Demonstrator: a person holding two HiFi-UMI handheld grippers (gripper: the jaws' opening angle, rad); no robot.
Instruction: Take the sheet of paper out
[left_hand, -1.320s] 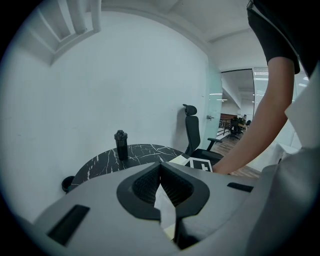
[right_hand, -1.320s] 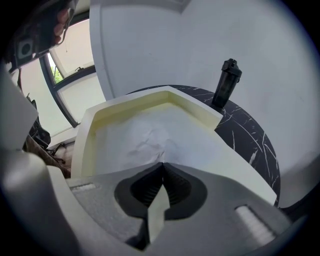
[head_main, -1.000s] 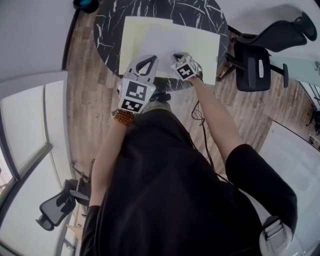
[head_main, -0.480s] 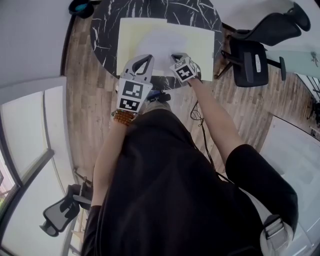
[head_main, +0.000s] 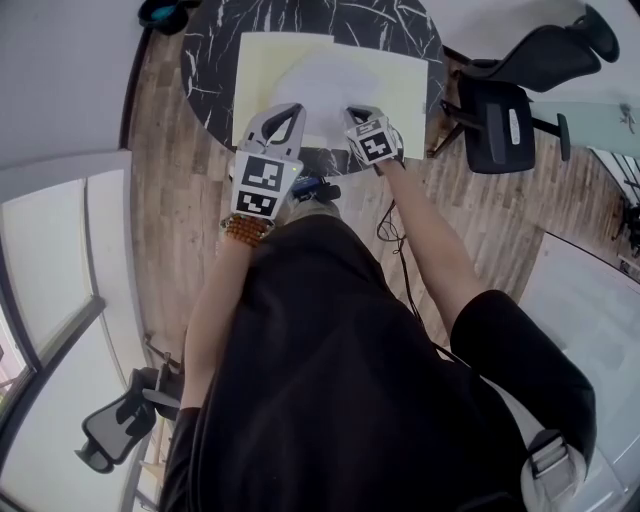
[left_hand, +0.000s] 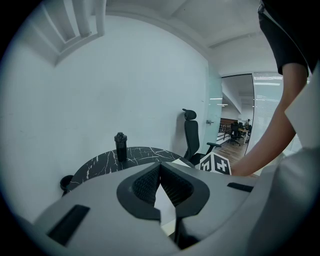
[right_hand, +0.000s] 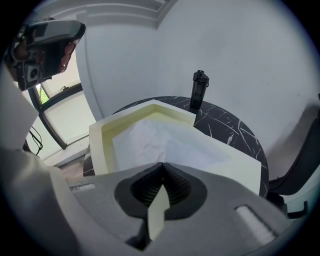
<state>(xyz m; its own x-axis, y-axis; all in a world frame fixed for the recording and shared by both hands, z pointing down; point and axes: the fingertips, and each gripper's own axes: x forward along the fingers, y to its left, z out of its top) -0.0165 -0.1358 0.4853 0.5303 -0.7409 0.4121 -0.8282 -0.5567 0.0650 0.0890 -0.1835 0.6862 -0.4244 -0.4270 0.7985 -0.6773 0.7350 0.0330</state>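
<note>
Nearest, the person's two bare forearms reach forward over the near rim of the round black marble table (head_main: 300, 15). Both grippers sit at the near edge of the pale yellow folder (head_main: 258, 70), much where they were a second ago, the left a shade further over it. The left gripper (head_main: 284, 108) has its jaws pressed together at the tips, and its own view shows a thin white sheet caught between the pads, which looks like the near edge of the sheet of paper (head_main: 330, 80). The right gripper (head_main: 355, 112), just beside it, is clamped narrow on a pale yellow flap of the folder. Beyond the jaws, the right gripper view shows the folder lying open on the table, its rim raised at the left and far sides, with the slightly creased white paper spread flat inside it, as before. Farther back a dark bottle (right_hand: 199, 90) stands upright on the table near the wall, apart from the folder. A black office chair (head_main: 510, 110) stands off the table's right side.
</note>
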